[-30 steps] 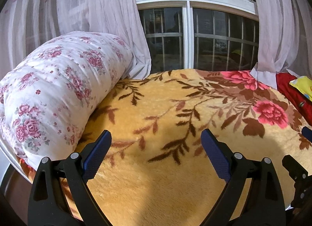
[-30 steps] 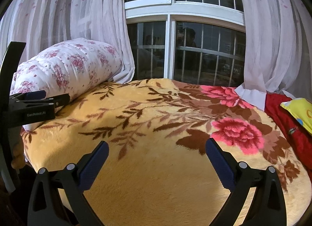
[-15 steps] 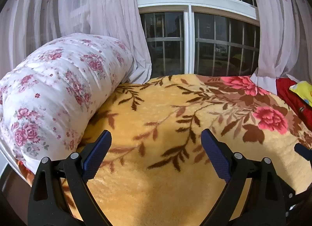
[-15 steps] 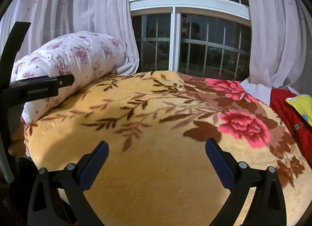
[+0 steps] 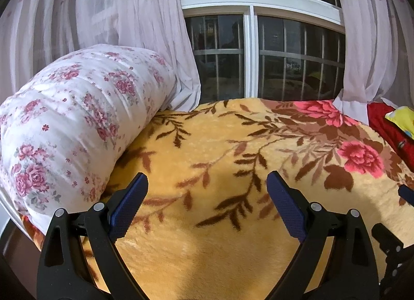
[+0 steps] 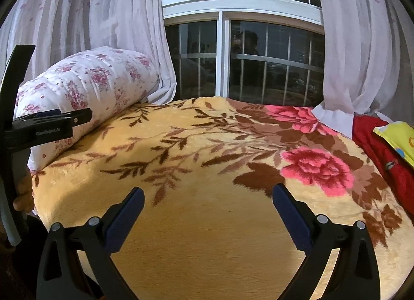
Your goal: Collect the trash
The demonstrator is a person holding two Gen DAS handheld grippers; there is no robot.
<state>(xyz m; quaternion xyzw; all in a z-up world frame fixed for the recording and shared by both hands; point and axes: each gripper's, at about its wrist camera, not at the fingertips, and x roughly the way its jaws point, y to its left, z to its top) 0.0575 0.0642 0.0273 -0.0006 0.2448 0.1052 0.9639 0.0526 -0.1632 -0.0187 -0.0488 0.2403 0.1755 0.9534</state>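
Observation:
No trash shows in either view. My left gripper is open and empty, held over the near edge of a bed with a yellow floral blanket. My right gripper is open and empty over the same blanket. The left gripper also shows in the right wrist view at the left edge, side on. A tip of the right gripper shows at the right edge of the left wrist view.
A rolled white quilt with pink flowers lies along the bed's left side. Red fabric and a yellow item lie at the right. A barred window and sheer curtains stand behind the bed.
Both views have tilted up a little and drifted, so the window and ceiling light sit lower in frame. Both grippers stay open and empty.

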